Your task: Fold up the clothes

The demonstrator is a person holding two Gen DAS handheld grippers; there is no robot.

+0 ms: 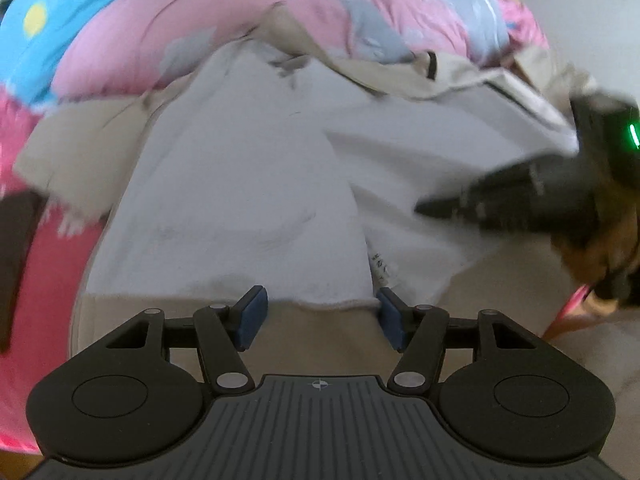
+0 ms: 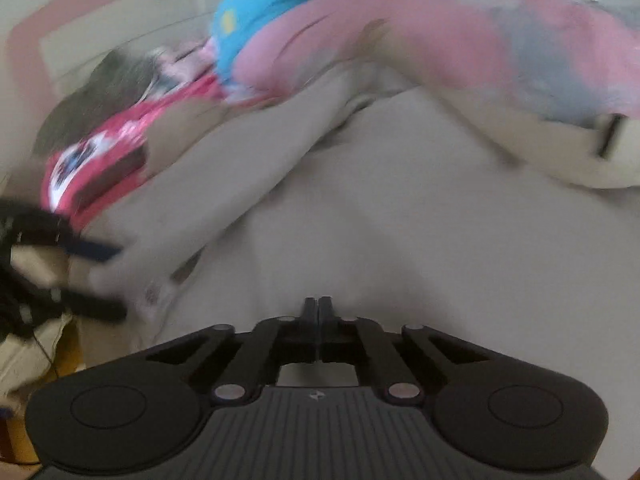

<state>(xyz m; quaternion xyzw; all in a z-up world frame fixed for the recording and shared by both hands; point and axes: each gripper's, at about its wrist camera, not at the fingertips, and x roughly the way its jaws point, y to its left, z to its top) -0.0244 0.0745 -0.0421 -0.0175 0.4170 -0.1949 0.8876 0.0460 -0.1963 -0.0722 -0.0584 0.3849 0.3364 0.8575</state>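
Cloth is what this job turns on: a pale grey-white, soft knit garment (image 1: pixel 240 184) lies spread flat on a beige sheet (image 1: pixel 328 344), its raw bottom hem running just ahead of the left gripper (image 1: pixel 319 317), whose blue-padded fingers (image 1: pixel 251 316) stand spread with nothing between them. The hem passes from one pad to the other, and a small white care label (image 1: pixel 380 266) sits just beyond the right-hand pad, where one layer seems folded over another. The right gripper (image 2: pixel 319 312) has its fingers pressed together on nothing, the tips hovering over or resting on the pale cloth; blur hides which. In the left wrist view it reaches in from the right side, over the folded-over panel. A crumpled beige garment with dark trim (image 1: pixel 460 76) lies beyond the fingers, partly on the grey-white one, and a pink, blue and grey patterned quilt (image 1: pixel 280 12) is heaped farther off. I judge the garment light, limp and slow to slide on the sheet, so it will sag and crease if lifted by one point. The hem corners look the best hold, one for each gripper, pinching both layers.
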